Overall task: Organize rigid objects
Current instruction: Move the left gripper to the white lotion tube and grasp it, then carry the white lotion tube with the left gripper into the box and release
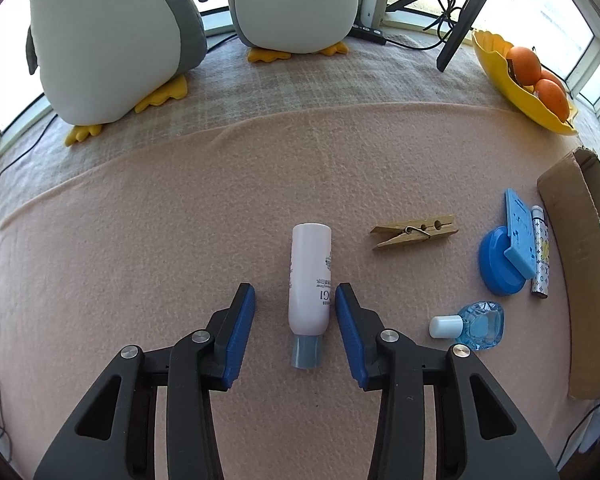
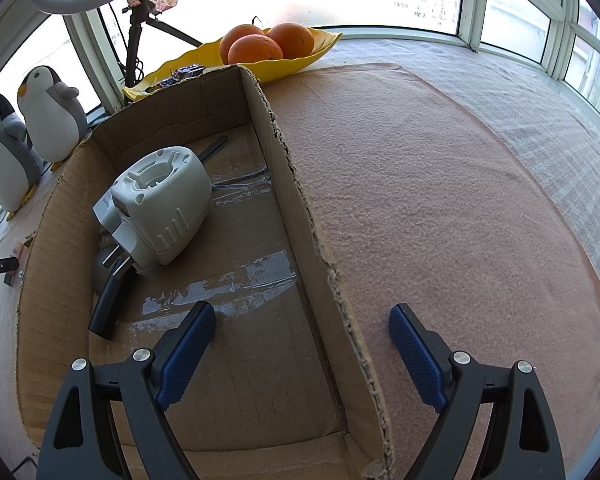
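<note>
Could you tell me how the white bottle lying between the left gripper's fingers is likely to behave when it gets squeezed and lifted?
The white bottle lies on its side and looks round, so a nudge might roll it sideways on the pink cloth. Its smooth plastic could slip unless the left gripper, open around it, closes squarely. It probably is light and fairly stiff.

pink bottle, blue lid, yellow bowl
</note>
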`<action>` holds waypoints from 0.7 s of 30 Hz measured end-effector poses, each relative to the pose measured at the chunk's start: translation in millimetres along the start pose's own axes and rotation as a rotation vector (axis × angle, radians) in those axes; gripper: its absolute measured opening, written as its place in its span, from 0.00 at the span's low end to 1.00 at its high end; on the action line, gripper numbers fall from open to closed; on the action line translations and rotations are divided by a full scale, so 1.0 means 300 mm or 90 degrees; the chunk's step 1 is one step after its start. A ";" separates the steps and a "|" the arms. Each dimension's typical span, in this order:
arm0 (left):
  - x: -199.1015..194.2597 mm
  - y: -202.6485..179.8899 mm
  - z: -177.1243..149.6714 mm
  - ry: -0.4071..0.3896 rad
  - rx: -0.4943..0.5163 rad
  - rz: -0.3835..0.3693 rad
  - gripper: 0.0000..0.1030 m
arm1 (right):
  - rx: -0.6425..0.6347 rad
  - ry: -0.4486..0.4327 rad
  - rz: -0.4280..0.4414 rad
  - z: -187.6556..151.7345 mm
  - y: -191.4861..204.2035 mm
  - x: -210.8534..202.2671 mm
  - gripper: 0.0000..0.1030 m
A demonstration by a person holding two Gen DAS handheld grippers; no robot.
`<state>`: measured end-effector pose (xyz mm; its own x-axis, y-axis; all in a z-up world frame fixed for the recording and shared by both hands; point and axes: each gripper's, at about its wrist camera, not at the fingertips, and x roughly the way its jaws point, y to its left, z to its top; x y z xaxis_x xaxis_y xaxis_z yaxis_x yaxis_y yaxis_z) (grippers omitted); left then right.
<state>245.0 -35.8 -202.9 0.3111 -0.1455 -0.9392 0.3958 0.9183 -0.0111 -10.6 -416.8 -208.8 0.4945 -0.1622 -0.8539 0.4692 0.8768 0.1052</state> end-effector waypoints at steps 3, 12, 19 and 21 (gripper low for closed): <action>0.001 0.002 0.002 -0.001 0.002 0.001 0.36 | 0.000 0.000 0.000 0.000 0.000 0.000 0.83; 0.003 -0.002 0.004 -0.007 0.017 0.013 0.18 | 0.000 0.000 0.000 0.000 0.001 0.000 0.84; -0.011 -0.011 -0.006 -0.016 0.009 0.013 0.18 | 0.000 0.000 0.000 0.000 0.002 0.000 0.84; -0.024 -0.018 -0.015 -0.018 0.008 0.010 0.18 | 0.000 0.000 0.000 0.001 0.001 0.000 0.84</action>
<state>236.7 -38.2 -197.8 0.3418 -0.1409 -0.9291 0.4015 0.9158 0.0088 -10.3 -416.5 -208.6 0.4942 -0.1625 -0.8540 0.4695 0.8767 0.1049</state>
